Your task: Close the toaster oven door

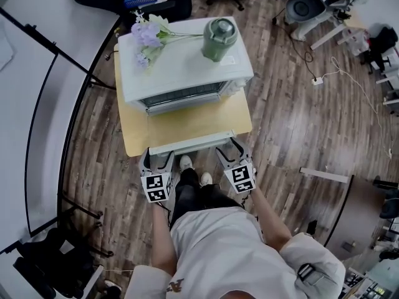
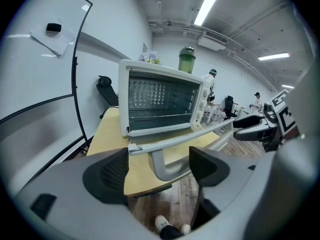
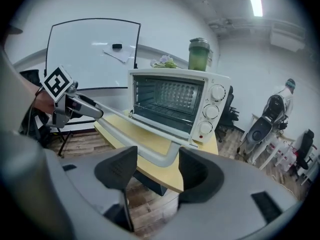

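Observation:
A white toaster oven (image 1: 181,61) stands on a yellow table (image 1: 187,120), its door (image 1: 193,143) hanging open and flat over the table's near edge. In the left gripper view the oven (image 2: 160,101) shows its wire racks, and the left end of the grey door handle (image 2: 167,166) lies between the jaws of my left gripper (image 2: 157,170) with a gap on each side. My right gripper (image 3: 156,166) stands open round the handle's right bend (image 3: 162,156), pads not pressing. In the head view the left gripper (image 1: 156,157) and right gripper (image 1: 230,149) flank the door.
A green bottle (image 1: 218,39) and purple flowers (image 1: 146,36) lie on the oven's top. A whiteboard on a black frame (image 1: 43,98) stands at the left. Office chairs (image 1: 308,5) and a power strip (image 1: 318,80) are on the wood floor at right.

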### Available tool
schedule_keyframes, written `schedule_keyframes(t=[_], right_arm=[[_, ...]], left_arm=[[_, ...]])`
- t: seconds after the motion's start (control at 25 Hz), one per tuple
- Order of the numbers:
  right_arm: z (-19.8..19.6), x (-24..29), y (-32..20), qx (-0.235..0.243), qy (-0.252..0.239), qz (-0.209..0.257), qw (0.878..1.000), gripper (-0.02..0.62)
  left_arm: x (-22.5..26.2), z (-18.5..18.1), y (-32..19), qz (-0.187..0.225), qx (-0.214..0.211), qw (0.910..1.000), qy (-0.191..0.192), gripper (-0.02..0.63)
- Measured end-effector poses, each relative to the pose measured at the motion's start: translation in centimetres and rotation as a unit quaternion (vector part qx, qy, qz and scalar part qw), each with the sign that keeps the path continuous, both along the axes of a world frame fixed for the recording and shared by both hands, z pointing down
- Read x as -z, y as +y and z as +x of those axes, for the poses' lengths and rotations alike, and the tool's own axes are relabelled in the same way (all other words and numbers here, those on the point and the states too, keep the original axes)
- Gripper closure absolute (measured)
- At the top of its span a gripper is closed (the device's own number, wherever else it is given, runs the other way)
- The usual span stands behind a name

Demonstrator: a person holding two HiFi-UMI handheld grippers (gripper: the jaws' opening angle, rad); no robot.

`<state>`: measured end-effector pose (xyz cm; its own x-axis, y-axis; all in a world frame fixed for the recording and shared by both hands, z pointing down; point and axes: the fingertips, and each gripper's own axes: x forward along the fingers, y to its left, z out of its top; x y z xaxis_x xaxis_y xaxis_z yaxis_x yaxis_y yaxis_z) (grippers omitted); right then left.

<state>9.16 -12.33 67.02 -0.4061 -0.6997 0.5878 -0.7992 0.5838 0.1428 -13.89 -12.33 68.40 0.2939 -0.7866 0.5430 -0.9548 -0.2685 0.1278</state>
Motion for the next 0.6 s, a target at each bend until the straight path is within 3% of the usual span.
schedule_keyframes(t=[0.32,0.6], right_arm=[[-1.0,2.4,0.1,0.034,0.021,0.049,0.998,0.359],[-2.5,2.1,0.1,0.073,0.043,0.052,0.995,0.373]], left_arm=[[1.3,-0.2,-0.5,0.010,0.004,0.9999,-0.006,0.229],[2.7,-0.3,-1.1,0.025,0.010,0.9996,-0.007,0.229]])
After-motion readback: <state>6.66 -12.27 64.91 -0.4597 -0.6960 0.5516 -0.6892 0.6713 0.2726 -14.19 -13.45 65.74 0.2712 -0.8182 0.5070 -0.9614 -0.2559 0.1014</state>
